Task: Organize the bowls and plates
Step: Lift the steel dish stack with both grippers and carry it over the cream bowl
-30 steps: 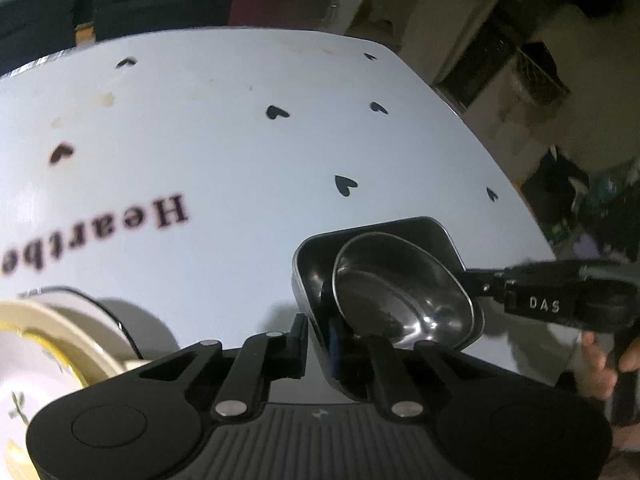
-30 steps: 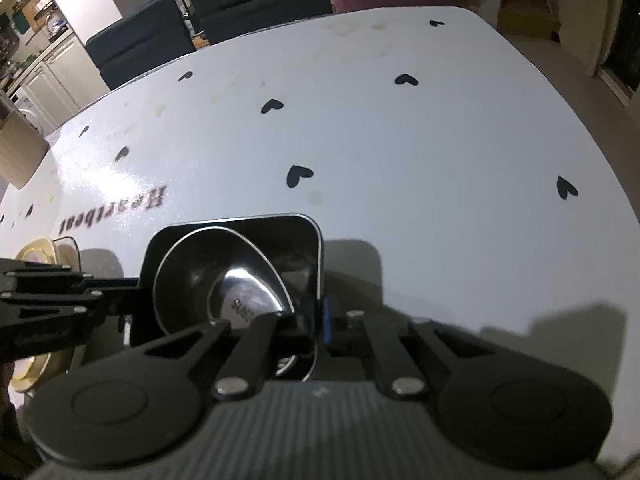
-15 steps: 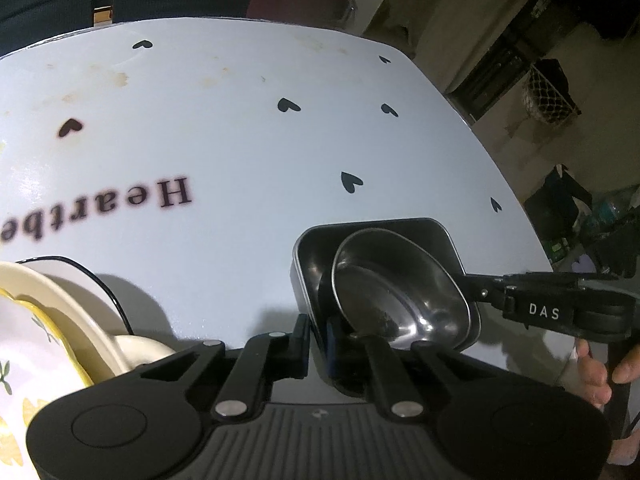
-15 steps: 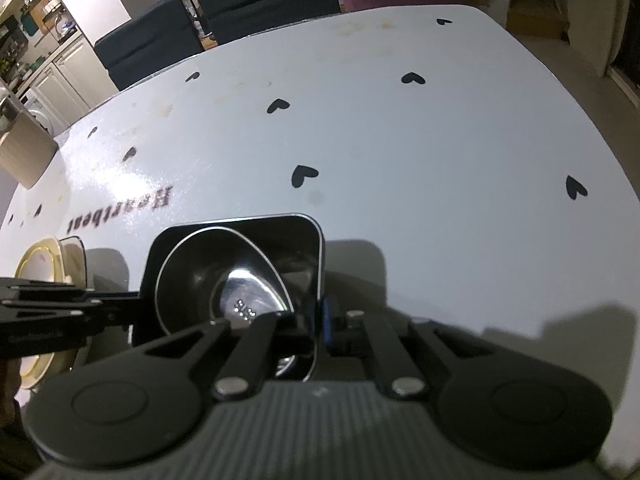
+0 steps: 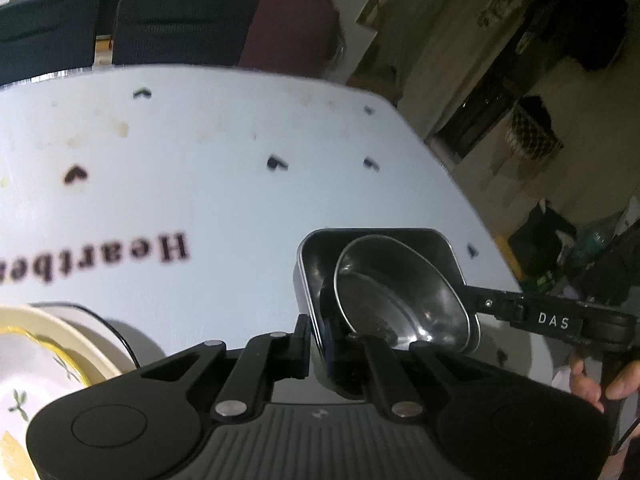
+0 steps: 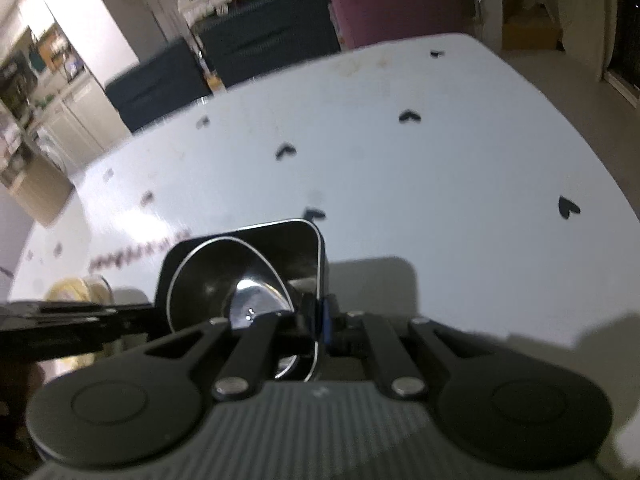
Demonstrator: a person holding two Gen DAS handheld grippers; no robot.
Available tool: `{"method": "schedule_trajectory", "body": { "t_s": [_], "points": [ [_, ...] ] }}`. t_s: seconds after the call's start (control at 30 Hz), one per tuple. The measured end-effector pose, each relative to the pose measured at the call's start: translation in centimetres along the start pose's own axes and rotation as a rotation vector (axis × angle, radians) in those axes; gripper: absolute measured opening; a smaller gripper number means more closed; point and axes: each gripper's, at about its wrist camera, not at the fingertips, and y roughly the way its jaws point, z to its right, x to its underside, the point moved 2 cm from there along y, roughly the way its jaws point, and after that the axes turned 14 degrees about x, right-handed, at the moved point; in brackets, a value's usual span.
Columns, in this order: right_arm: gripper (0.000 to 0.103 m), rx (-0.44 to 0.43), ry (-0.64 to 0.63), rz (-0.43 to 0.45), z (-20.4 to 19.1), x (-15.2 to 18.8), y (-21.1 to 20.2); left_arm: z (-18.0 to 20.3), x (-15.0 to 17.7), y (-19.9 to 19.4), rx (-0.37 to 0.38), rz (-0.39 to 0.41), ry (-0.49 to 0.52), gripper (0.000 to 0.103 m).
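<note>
steel tray (image 5: 438,245), square with rounded corners and dark inside, hangs between two handheld grippers above a white bench (image 5: 224,200) printed with small black hearts and the word "heartbeat". a round steel bowl (image 5: 400,300) lies tilted inside the tray, leaning toward the tray's near wall as the left wrist view shows it.

the left gripper (image 5: 316,338) is clamped on the tray's near wall, one pad outside and one inside, jaws almost together with only the thin metal between them. the right gripper (image 6: 318,320) is clamped the same way on the opposite wall, its jaws likewise nearly closed on the rim. from the left wrist view the right gripper's black arm, lettered "das", reaches in from the right to the tray's far corner, with fingers of the person's hand (image 5: 600,384) visible behind it. the tray casts a shadow on the bench just beyond the right gripper, so it seems lifted clear of the surface, not resting.

to the left of the left gripper, low and close, stands a stack of cream plates (image 5: 52,360) with a yellow rim and small leaf marks.

the step in hand looks like carrying the tray, with its bowl, toward a new spot, possibly beside the plates. to do it well, both grippers should rise and travel together at one pace, keeping the tray level so the loose bowl does not slide or tip out. neither grip should loosen before the tray's base sits flat.
</note>
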Motion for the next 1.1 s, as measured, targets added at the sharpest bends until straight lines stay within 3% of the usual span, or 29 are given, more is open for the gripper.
{"method": "schedule_trajectory", "body": {
  "t_s": [0.5,0.87,1.1],
  "points": [
    [0.006,-0.184,0.109,0.183,-1.7,-1.9,-5.8,0.3,-0.9,-9.6,0.047,0.224,0.002,0.008],
    [0.007,-0.330,0.093,0.200,-5.4,-2.3,-6.2,-1.8,1.0,-17.8,0.024,0.411,-0.049,0.007],
    [0.008,-0.391,0.066,0.175,-6.9,-1.4,-6.4,-3.7,2.8,-21.3,-0.022,0.474,-0.096,0.007]
  ]
}}
